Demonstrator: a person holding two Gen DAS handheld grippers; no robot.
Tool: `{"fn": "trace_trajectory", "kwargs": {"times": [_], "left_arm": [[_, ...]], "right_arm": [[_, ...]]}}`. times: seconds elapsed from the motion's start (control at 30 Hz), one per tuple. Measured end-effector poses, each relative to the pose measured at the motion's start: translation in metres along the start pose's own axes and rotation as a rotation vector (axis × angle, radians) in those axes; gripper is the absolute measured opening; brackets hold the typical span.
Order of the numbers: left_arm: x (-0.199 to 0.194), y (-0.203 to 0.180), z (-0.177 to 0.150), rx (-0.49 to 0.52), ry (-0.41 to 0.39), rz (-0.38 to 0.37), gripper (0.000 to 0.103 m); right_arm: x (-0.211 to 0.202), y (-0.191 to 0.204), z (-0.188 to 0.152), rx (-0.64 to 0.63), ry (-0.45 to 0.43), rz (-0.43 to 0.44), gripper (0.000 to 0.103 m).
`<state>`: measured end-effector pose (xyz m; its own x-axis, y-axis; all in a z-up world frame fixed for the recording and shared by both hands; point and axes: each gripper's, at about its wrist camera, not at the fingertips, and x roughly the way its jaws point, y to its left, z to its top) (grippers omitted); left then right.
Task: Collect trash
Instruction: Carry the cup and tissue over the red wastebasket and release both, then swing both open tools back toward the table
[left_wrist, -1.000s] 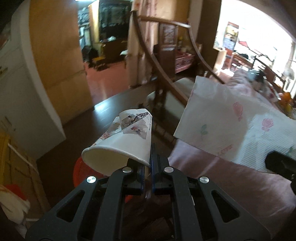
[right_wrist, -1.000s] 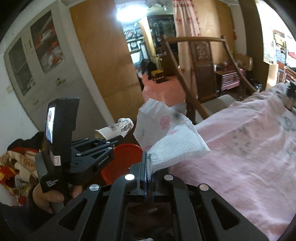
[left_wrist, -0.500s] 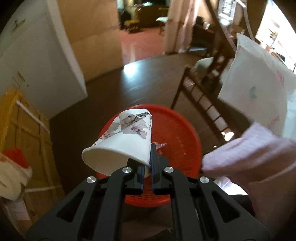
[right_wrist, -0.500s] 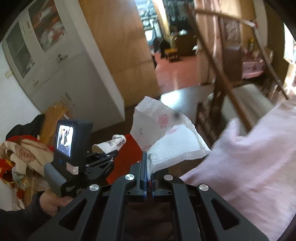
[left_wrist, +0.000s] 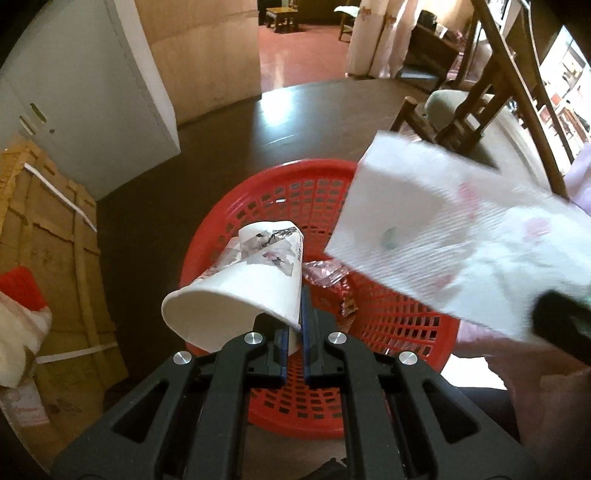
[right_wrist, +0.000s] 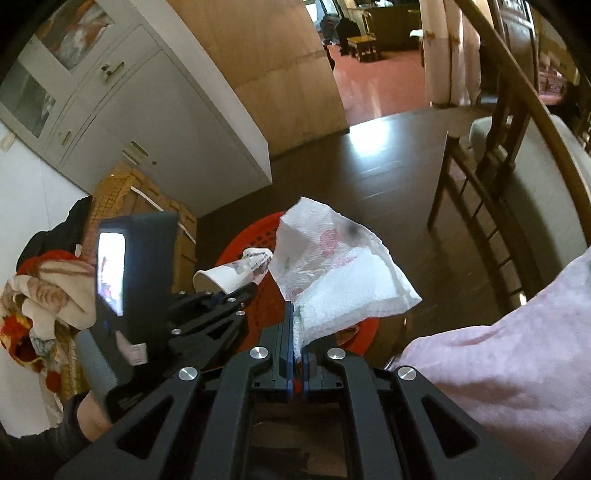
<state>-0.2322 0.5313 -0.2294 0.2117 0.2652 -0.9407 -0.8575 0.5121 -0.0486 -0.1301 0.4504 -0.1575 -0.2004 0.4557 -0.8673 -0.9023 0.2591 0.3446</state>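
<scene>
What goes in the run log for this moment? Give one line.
left gripper: shut on cup | right gripper: shut on napkin | both above basket | wrapper in basket | nothing released yet

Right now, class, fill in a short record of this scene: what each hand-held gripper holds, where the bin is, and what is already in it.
left hand-held gripper: shut on paper cup, pinched at its rim
right hand-held gripper: shut on paper towel
bin: red basket on dark floor, below both
already in bin: shiny wrapper
</scene>
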Motion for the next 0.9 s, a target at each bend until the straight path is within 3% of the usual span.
{"fn": "trace_trajectory", "kwargs": {"times": [0.1,0.23,0.33,0.37,0.4,0.47,0.57,0.73,0.9], "left_arm": [[-0.004,-0.001,0.002,0.001,-0.013,-0.015,0.007],[-0.006,-0.004,0.003,0.01,-0.015,-0.036,0.015],[-0.011,-0.004,0.005,0.019,-0.022,-0.031,0.048],[-0.017,-0.002,0.005,0.014,-0.04,-0.019,0.058],[-0.021,-0.002,0.006,0.012,-0.053,-0.008,0.059],[-0.033,-0.001,0.007,0.019,-0.092,0.034,0.062],[-0.046,0.001,0.008,0.023,-0.122,0.075,0.069],[-0.058,0.0,0.009,0.028,-0.137,0.055,0.07],[-0.074,-0.006,0.009,0.03,-0.162,0.043,0.07]], "right_arm": [[0.006,-0.003,-0.003,0.011,0.009,0.019,0.006],[0.008,-0.004,-0.004,0.02,0.01,0.063,0.007],[0.012,-0.005,-0.005,0.026,0.03,0.101,0.01],[0.012,-0.006,-0.005,0.03,0.035,0.107,0.016],[0.012,-0.007,-0.005,0.035,0.032,0.102,0.027],[0.01,-0.009,-0.006,0.045,0.02,0.107,0.037],[0.009,-0.012,-0.005,0.063,0.022,0.13,0.04],[-0.009,-0.012,-0.01,0.066,-0.006,0.128,0.045],[-0.048,-0.012,-0.015,0.06,-0.094,0.108,0.05]]}}
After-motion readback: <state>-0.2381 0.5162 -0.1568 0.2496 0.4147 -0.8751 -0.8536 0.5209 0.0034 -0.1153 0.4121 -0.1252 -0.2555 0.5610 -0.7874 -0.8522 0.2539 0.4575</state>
